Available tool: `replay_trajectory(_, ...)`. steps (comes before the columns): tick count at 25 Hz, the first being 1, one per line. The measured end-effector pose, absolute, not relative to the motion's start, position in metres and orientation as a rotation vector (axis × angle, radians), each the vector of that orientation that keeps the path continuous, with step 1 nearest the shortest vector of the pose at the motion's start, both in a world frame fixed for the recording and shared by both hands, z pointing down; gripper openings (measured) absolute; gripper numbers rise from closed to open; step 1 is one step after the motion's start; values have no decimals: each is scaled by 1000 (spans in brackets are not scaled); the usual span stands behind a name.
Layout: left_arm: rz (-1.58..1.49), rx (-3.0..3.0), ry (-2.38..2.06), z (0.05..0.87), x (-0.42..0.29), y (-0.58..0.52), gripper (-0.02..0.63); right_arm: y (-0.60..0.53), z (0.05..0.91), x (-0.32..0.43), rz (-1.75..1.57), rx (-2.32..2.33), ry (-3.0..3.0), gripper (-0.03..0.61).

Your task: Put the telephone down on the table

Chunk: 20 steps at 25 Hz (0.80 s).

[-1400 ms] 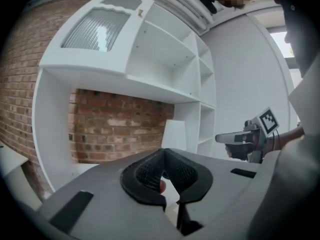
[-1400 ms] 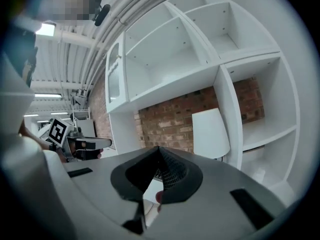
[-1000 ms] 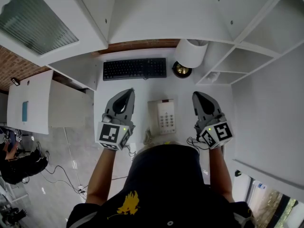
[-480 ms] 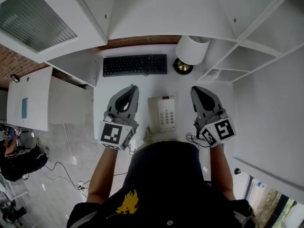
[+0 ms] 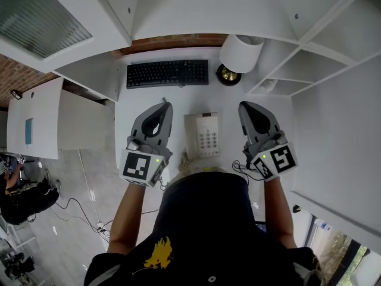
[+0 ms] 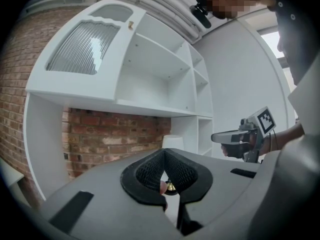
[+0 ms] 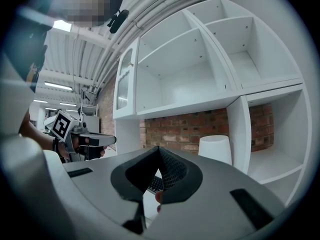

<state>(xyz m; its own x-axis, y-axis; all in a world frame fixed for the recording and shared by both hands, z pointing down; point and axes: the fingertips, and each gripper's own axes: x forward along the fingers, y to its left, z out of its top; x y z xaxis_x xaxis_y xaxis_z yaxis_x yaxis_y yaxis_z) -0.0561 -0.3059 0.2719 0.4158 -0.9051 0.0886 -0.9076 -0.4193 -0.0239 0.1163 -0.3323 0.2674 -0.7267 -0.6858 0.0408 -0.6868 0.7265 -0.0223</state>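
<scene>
A beige telephone [image 5: 202, 136] with a grey keypad lies flat on the white desk [image 5: 178, 100], its curly cord [image 5: 184, 158] trailing off the near edge. My left gripper [image 5: 165, 105] hovers just left of it, held level and shut with nothing between its jaws. My right gripper [image 5: 243, 106] hovers just right of it, also shut and empty. Neither touches the telephone. In the left gripper view the closed jaws [image 6: 164, 152] point at the brick wall, with the right gripper [image 6: 240, 136] off to the side. The right gripper view shows its own shut jaws [image 7: 158, 148] and the left gripper [image 7: 90, 140].
A black keyboard [image 5: 168, 73] lies at the back of the desk. A lamp with a white shade [image 5: 241, 52] and brass base [image 5: 228, 75] stands at the back right. White shelves [image 5: 309, 58] rise to the right, a cabinet [image 5: 65, 22] to the left.
The right gripper has risen slightly. The head view has shifted, so the desk things sit a little higher in the picture. Both grippers stay shut beside the telephone.
</scene>
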Motion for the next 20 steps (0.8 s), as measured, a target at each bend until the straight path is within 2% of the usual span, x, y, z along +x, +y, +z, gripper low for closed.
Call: replay_trajectory(20, 131, 2564, -1635, 281, -40, -276, 17, -317, 254, 108, -47, 1047, -2901, -3)
